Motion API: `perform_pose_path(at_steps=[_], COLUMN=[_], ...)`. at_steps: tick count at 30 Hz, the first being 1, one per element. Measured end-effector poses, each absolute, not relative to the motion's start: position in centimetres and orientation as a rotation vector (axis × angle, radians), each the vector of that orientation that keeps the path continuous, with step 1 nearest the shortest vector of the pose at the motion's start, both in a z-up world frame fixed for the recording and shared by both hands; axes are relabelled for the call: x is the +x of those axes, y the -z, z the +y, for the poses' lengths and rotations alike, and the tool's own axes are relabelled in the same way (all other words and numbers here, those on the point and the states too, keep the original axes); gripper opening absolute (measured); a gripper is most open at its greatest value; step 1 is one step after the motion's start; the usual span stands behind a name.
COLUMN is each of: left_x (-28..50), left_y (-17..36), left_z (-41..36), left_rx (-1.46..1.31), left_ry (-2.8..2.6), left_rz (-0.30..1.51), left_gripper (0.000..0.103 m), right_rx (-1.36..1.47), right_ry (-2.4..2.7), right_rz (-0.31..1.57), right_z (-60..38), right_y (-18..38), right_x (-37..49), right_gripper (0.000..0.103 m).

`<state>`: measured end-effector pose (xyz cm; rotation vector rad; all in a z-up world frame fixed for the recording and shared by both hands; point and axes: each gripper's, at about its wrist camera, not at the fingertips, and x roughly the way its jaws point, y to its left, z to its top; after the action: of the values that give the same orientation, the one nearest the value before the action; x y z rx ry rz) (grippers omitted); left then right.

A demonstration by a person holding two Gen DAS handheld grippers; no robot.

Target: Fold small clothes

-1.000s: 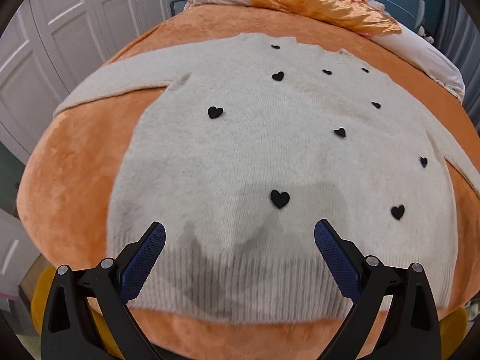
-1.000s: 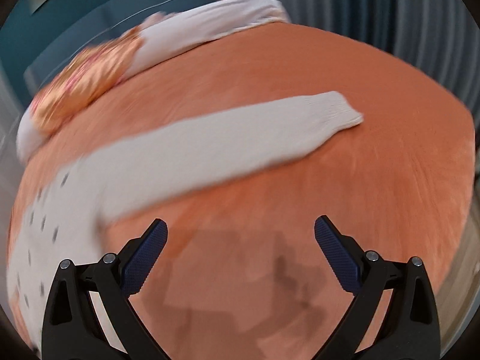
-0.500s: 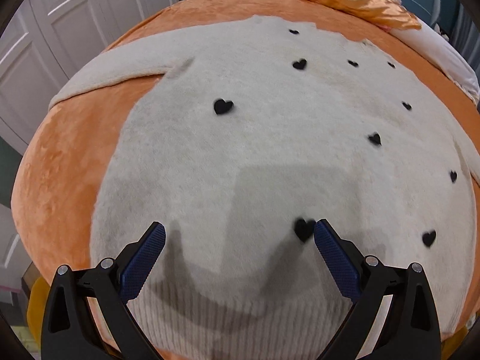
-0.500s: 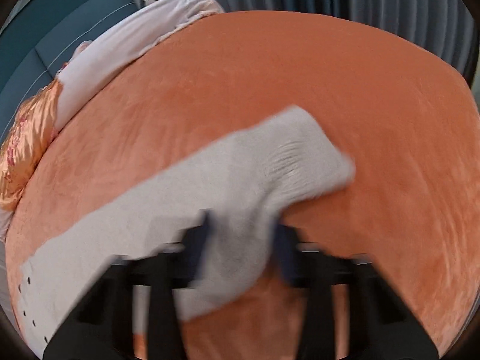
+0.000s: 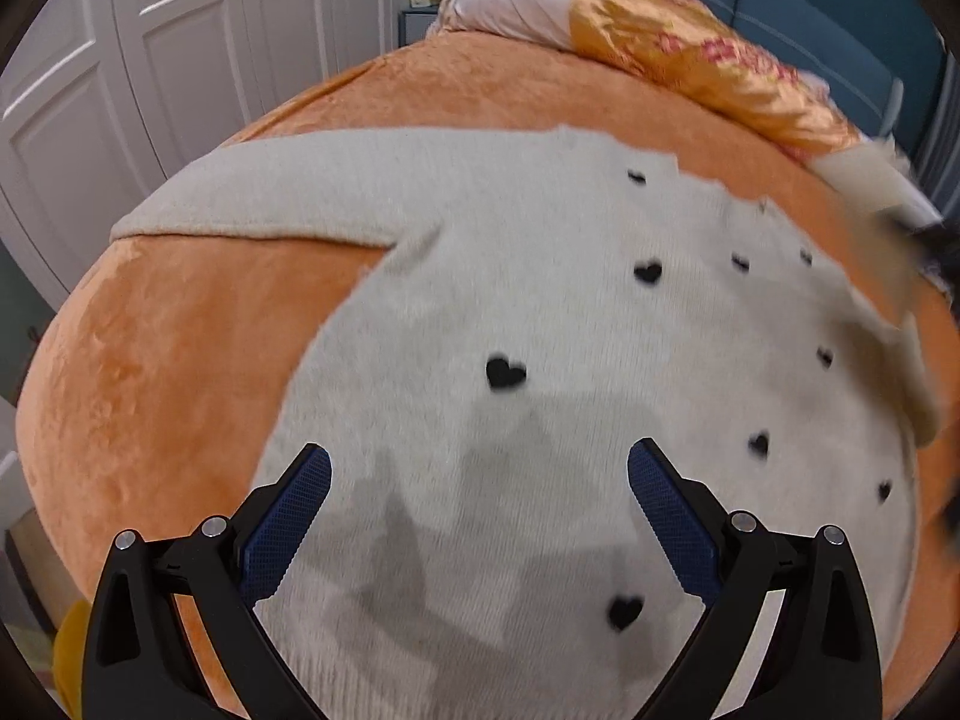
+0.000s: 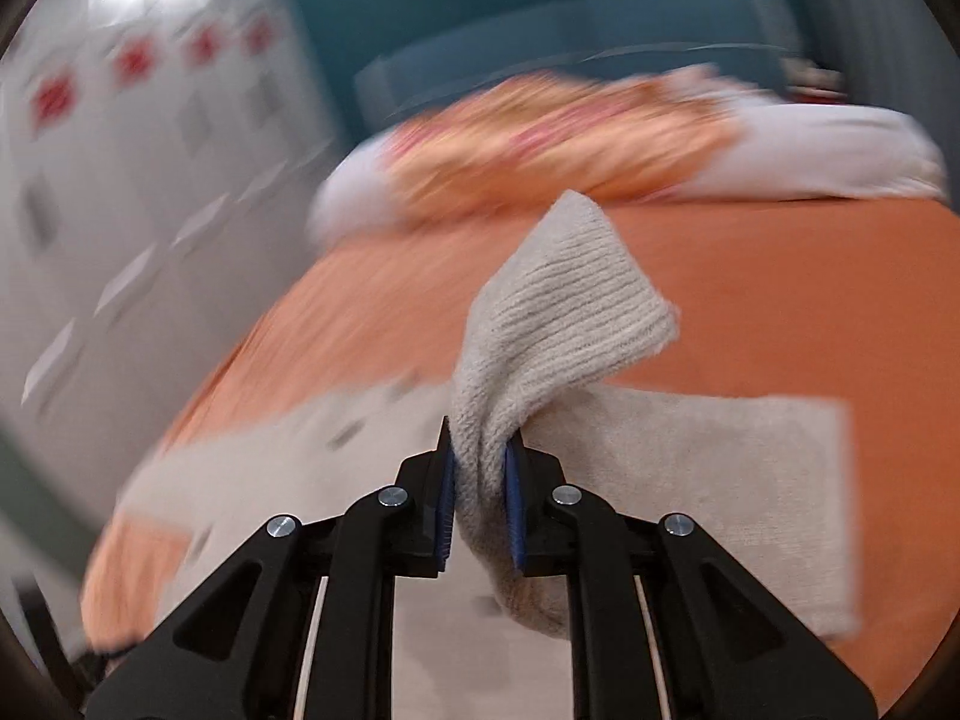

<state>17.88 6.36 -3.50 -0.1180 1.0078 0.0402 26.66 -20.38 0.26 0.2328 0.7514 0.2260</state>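
A cream knitted sweater (image 5: pixel 540 330) with small black hearts lies flat on an orange bed cover (image 5: pixel 180 360). Its one sleeve (image 5: pixel 252 204) stretches out to the left. My left gripper (image 5: pixel 480 480) is open and empty, hovering above the sweater's lower body. My right gripper (image 6: pixel 480 468) is shut on the ribbed cuff (image 6: pixel 570 312) of the other sleeve and holds it lifted above the sweater's body (image 6: pixel 690 480). That lifted sleeve shows blurred at the right edge of the left wrist view (image 5: pixel 888 252).
Pillows, one white (image 5: pixel 510 6) and one orange floral (image 5: pixel 708 72), lie at the head of the bed. White wardrobe doors (image 5: pixel 150 48) stand to the left. A teal headboard (image 6: pixel 570 48) is behind the pillows.
My right gripper closed on the sleeve cuff, lifted it and swung it over toward the sweater body. My left gripper drew back a little and stayed open above the sweater.
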Motion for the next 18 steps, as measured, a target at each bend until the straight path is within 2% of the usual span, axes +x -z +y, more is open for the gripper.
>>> perform_pose_path(at_steps=[3,6,7,12,18], left_x=[19.3,21.1,21.8,25.4,29.6], left_y=[3.4,3.7,3.8,5.6,8.8], left_z=[6.9,7.6,7.7,6.9,4.8], left_rx=[-0.184,-0.274,-0.308,-0.419,-0.452], left_ry=[-0.013,0.039,0.057,0.120,0.099], left_rz=[1.019,1.039,1.038,1.062,1.127], left_gripper=[0.097,0.097,0.097,0.097,0.097], right_rx=[0.073,-0.028,-0.012,0.205,0.494], right_ry=[-0.296,-0.272,-0.278,-0.159,0.062], right_rz=[0.914,0.883,0.865,0.845,0.870], right_z=[-12.4,-10.1,-10.6,-18.5,-28.5], right_y=[5.5,6.5,5.9,3.8,5.1], right_x=[27.3,24.6,23.6,19.3,16.0], right_gripper=[0.020,0.033,0.039,0.046,0.047])
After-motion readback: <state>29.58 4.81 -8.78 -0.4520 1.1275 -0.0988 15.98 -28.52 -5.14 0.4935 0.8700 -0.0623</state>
